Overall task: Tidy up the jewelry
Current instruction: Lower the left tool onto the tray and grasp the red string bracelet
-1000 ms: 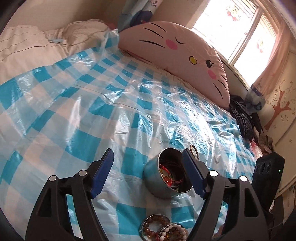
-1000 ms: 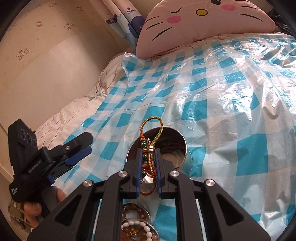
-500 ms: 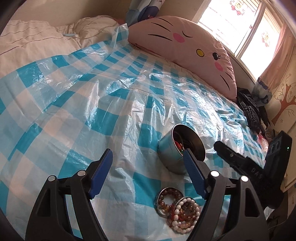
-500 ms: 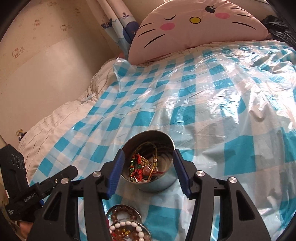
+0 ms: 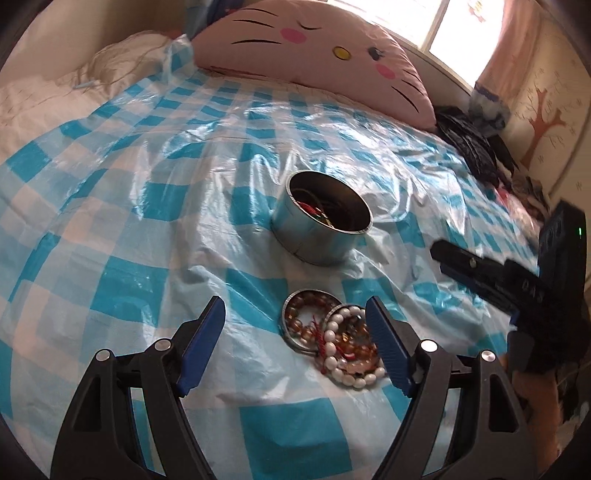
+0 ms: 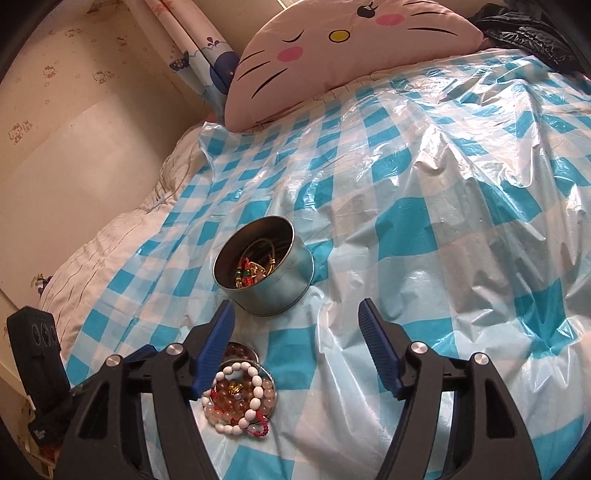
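Only the right wrist view shows colourful cords (image 6: 255, 271) inside the tin (image 6: 264, 266); both grippers gape empty.

this is a home bedroom: a bed spread with a blue-and-white checked plastic sheet (image 5: 155, 192), a large pink cat-face cushion (image 5: 317, 48) at its head, a sunlit window (image 5: 458, 26) with curtains (image 6: 199, 48), cartoon-cat wallpaper (image 6: 48, 74) and a tree decal (image 5: 543, 122) on the wall.
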Available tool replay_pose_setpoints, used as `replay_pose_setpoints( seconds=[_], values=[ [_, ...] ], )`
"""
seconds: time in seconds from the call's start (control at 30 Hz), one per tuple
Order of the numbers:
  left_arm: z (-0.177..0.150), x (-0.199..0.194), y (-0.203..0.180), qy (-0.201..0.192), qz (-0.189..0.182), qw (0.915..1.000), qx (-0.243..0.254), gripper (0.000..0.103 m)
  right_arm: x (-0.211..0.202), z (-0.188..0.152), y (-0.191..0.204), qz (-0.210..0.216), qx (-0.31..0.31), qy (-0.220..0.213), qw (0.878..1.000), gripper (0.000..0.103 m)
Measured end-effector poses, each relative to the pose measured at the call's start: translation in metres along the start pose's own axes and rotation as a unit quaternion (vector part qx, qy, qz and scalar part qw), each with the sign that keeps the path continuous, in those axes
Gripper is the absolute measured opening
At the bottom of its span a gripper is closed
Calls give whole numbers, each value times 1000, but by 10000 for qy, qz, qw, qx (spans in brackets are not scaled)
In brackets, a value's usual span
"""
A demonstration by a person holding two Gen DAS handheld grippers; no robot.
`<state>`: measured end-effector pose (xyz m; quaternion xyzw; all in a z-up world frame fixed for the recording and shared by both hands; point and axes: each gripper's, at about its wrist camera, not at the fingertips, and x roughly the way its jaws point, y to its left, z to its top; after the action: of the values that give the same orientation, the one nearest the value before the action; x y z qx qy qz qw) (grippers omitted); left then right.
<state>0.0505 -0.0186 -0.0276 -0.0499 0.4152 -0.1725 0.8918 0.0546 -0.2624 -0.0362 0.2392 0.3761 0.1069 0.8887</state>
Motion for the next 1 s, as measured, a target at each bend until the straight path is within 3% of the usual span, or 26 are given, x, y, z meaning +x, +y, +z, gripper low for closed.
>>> replay_pose_setpoints(
  seconds=[0.1, 0.23, 0.4, 0.5, 0.77, 0.9, 1.0],
  values=[
    [-5, 6, -22, 78, 72, 9985, 544, 75, 0, 1, -4, 21, 81, 15, 10000, 68],
    [-5, 12, -24, 255, -109, 9981, 551, 73, 0, 1, -4, 61, 65, 29, 10000, 68],
    [-4, 22, -12, 542, -484, 9972, 169, 49, 1, 1, -2, 80, 61, 46, 9999, 69],
    [-5, 26, -10, 639, -524, 9965, 112, 38, 1, 1, -2, 95, 83, 36, 9999, 69],
    [-5, 34, -10, 736, -379, 9965, 69, 34, 1, 2, -2, 118, 90, 28, 9999, 71],
    [-3, 35, -6, 800, -515, 9955, 2, 8, 1, 2, -2, 127, 95, 43, 9999, 71],
    [-2, 31, -7, 762, -637, 9950, 62, 2, 1, 2, -2, 132, 105, 40, 9999, 72]
  ],
)
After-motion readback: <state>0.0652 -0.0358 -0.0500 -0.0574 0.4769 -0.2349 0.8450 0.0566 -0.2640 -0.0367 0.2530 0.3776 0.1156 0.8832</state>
